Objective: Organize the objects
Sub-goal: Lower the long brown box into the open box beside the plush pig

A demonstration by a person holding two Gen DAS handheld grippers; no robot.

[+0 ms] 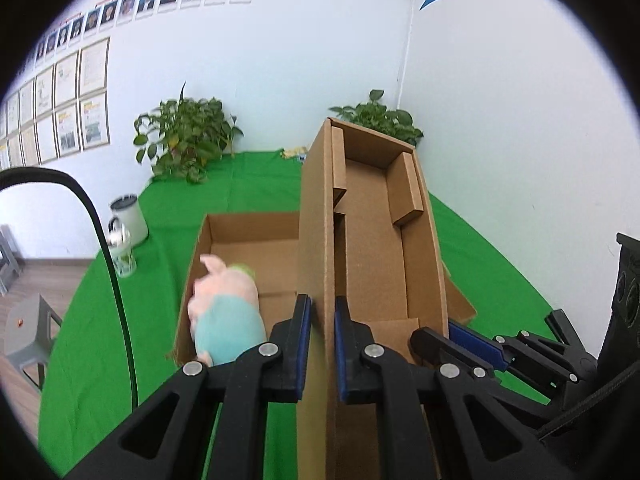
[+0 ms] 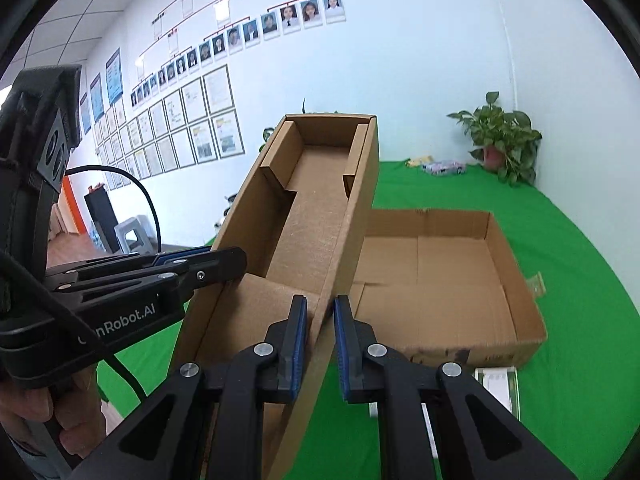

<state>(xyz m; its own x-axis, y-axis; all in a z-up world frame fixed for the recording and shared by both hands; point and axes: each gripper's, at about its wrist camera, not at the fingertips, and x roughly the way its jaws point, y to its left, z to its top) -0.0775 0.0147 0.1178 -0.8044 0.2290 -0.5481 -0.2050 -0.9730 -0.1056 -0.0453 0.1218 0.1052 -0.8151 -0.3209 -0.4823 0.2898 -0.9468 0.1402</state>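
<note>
A green cloth (image 1: 248, 184) covers the desk, with two potted plants (image 1: 186, 140) at its far edge against the white wall (image 1: 320, 60), a white mug (image 1: 130, 220) near its left edge, and grey stools (image 1: 28, 332), seemingly plastic, beyond it.

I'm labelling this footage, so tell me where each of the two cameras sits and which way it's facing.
Left wrist: on the left tool, looking along its fingers, clamped on the lifted cardboard tray; the plush pig lies in the open box; the right tool shows.
Right wrist: on the right tool, clamped on the tray's other wall; the left tool and a hand show.
Shared: tray, open box, green cloth.
</note>
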